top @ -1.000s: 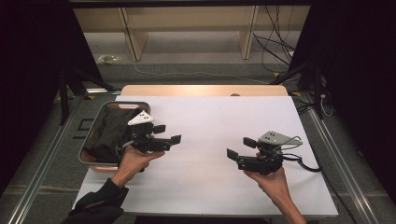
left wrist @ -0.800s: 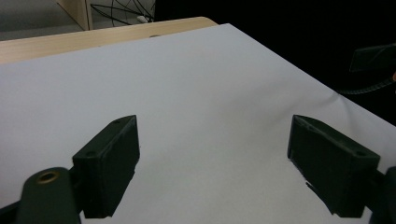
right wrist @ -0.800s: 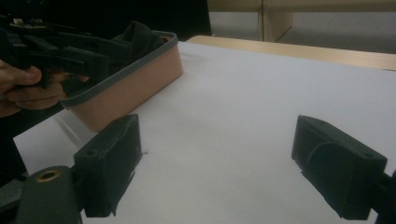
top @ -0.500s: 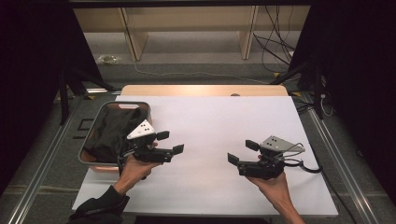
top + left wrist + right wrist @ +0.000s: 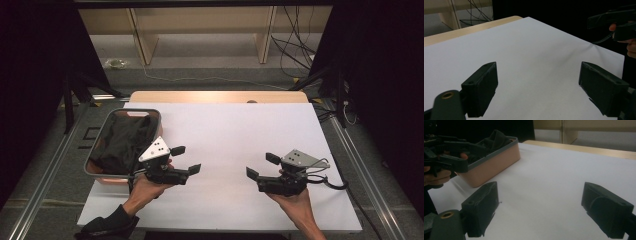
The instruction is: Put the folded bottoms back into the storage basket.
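Note:
My left gripper (image 5: 186, 159) hovers over the white sheet (image 5: 225, 125) just right of a pink basket with a grey rim (image 5: 158, 120) that holds a black cloth (image 5: 120, 142). Its jaws stand open with nothing between them (image 5: 539, 87). My right gripper (image 5: 262, 166) is held over the right half of the sheet, pointing left toward the other one. Its jaws have just been opening and stand wide apart over bare sheet (image 5: 541, 210). In the right gripper view the basket (image 5: 496, 163) and cloth (image 5: 496, 136) sit at the upper left.
A wooden table edge (image 5: 215, 96) shows beyond the sheet. Behind it are shelf legs and cables (image 5: 295, 50) on the floor. Metal rails (image 5: 360, 170) run along both sides of the table. The other gripper (image 5: 616, 22) appears at the upper right of the left gripper view.
My left gripper has drifted away from the basket, toward the near edge and slightly right, and sunk a little. The right hand has stayed nearly in place.

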### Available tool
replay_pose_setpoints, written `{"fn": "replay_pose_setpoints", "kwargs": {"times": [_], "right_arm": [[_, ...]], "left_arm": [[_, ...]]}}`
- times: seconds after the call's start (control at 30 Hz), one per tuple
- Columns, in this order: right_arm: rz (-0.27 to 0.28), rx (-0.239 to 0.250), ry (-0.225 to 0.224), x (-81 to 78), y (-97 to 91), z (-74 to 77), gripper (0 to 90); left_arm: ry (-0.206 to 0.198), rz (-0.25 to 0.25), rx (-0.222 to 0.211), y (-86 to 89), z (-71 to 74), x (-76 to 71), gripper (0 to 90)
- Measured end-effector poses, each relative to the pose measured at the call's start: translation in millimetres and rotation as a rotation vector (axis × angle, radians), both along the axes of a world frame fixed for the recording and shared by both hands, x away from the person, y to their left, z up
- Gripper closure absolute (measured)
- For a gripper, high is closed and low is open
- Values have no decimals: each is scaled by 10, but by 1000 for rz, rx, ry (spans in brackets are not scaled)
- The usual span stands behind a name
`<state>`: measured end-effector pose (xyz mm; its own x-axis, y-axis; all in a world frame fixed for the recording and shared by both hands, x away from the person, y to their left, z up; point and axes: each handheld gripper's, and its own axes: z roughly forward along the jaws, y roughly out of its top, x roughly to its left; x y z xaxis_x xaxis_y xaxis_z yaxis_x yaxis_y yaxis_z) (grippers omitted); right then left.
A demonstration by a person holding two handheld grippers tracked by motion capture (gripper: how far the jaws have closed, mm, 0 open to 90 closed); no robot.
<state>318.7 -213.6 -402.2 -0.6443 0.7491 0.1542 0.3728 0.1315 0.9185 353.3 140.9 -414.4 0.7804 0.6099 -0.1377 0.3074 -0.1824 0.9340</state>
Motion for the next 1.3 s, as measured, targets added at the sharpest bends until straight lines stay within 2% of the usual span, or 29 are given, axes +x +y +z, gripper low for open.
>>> {"fn": "replay_pose_setpoints", "kwargs": {"times": [0.27, 0.4, 0.53, 0.67, 0.73, 1.1, 1.3], "right_arm": [[2, -1, -11, -66, -3, -27, 143], [-3, -5, -11, -100, 4, -52, 143], [-1, -22, -12, -148, 13, -94, 136], [0, -27, -8, -190, 5, -121, 124], [-4, -20, -6, -206, -4, -120, 119], [-6, -10, -4, -203, -12, -108, 109], [-13, -2, -16, -197, -26, -92, 105]], "left_arm": [[-18, 1, -29, 4, -25, -64, 121], [-24, -10, 2, -23, -77, -107, 104], [-2, -20, 12, -37, -117, -159, 104], [-3, -24, 45, -49, -115, -218, 90], [1, -25, 34, -45, -105, -235, 85], [-4, -13, 33, -49, -98, -198, 75], [8, -7, 28, -36, -100, -176, 75]]}}
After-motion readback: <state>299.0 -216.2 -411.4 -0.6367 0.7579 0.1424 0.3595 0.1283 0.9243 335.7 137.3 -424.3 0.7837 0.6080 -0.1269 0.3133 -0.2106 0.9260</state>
